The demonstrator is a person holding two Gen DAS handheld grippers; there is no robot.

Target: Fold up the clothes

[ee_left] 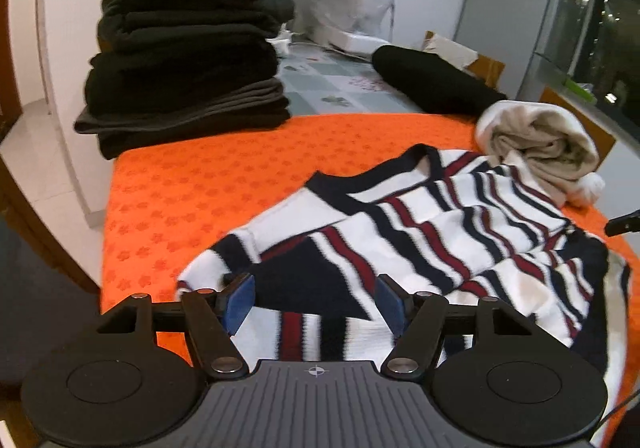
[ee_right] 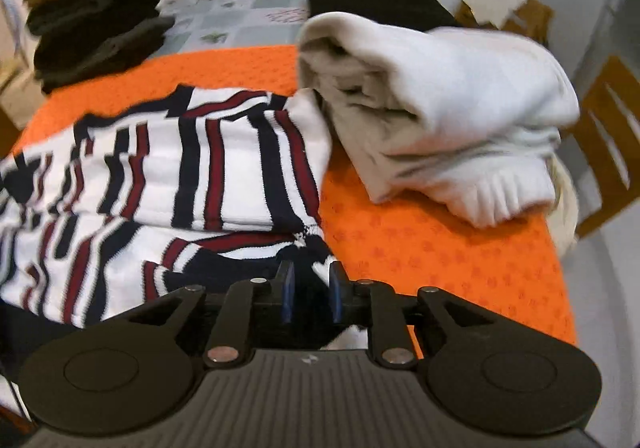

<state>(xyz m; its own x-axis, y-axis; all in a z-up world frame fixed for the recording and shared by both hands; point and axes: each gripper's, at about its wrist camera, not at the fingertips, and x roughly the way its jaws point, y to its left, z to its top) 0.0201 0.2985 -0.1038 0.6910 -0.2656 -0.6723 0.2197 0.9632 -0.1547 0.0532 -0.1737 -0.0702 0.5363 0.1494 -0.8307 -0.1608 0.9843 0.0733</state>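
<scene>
**Right wrist: pinch on the striped sweater, fold only partway**

Right wrist view: right gripper (ee_right: 311, 290) has its blue pads nearly together, navy and white knit caught between them, so it reads as clamped on the near edge of the striped sweater (ee_right: 192, 176). Frame is motion-blurred, so how deep the bite goes is hard to say.

Left wrist view: left gripper (ee_left: 316, 302) has its pads wide apart, nothing pinched. It hovers over the sweater's navy near corner; the fabric passes under and between the pads, contact unclear.

Sweater lies rumpled on the orange cloth (ee_left: 168, 200), toward the right side. At least one layer is turned over on itself, neckline band visible toward the far side, stripes running at mixed angles. Not flat, not a tidy rectangle.

Just beside it, touching its far right corner, sits a loosely bundled cream garment (ee_right: 432, 96). Behind that, a black folded item (ee_left: 432, 80) on the tiled tabletop.

Far left: tall stack of folded clothes (ee_left: 188, 60), dark pieces with a brown knit on top.

Progress, judged: several garments already folded and stacked. Striped sweater is mid-fold, needs squaring and final folds. Cream garment looks unfolded and left to do. Left tool likely needs a grip before the next fold.
</scene>
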